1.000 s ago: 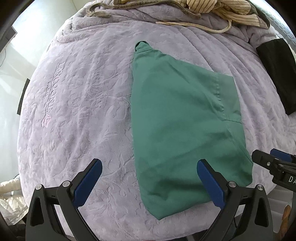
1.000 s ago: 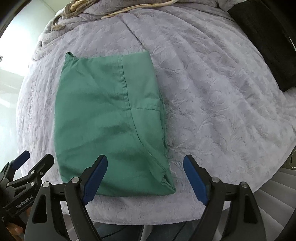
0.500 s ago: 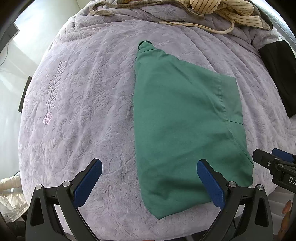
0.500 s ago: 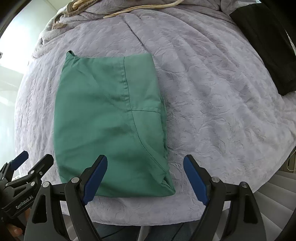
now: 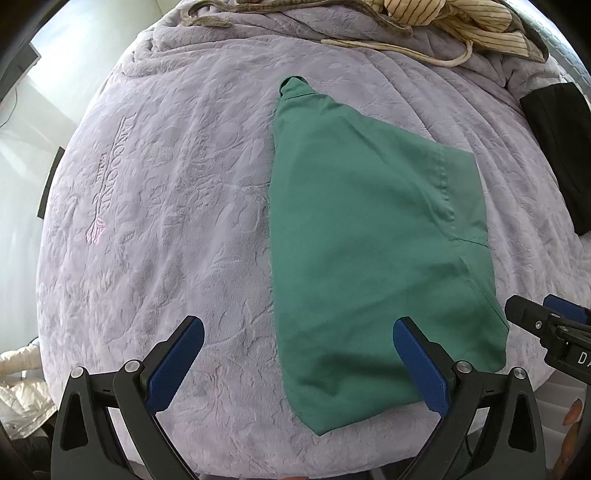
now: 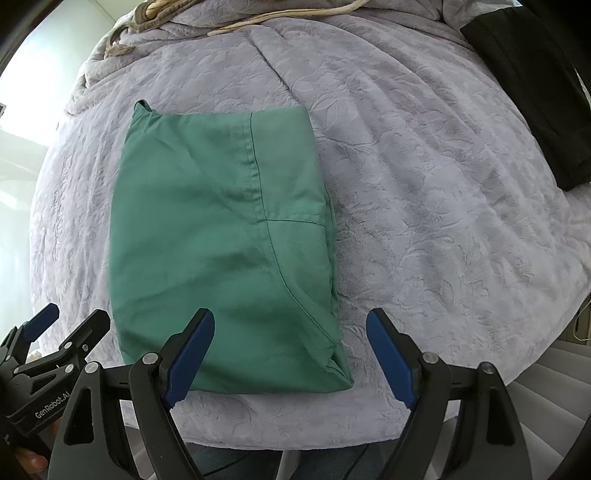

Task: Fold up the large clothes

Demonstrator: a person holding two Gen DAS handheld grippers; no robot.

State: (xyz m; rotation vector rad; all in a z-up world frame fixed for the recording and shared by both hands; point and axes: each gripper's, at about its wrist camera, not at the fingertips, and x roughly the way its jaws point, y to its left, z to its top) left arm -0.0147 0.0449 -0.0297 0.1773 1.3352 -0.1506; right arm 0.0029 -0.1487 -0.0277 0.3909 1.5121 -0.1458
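A green garment (image 5: pixel 373 236) lies folded into a compact block on the lavender bedspread (image 5: pixel 177 206); it also shows in the right wrist view (image 6: pixel 221 243). My left gripper (image 5: pixel 295 354) is open and empty, held above the garment's near left edge. My right gripper (image 6: pixel 291 350) is open and empty, held above the garment's near right corner. Each gripper shows at the edge of the other's view, the right one (image 5: pixel 550 328) and the left one (image 6: pixel 48 339).
A striped beige garment with cords (image 5: pixel 458 18) lies bunched at the far edge of the bed. A black folded cloth (image 6: pixel 532 85) lies at the far right, also in the left wrist view (image 5: pixel 561 147). The bed's near edge (image 6: pixel 295 439) runs just under the grippers.
Both grippers have drawn back slightly and risen, so the garment sits a little lower and farther in view. The garment has not moved. Both jaws stay open.
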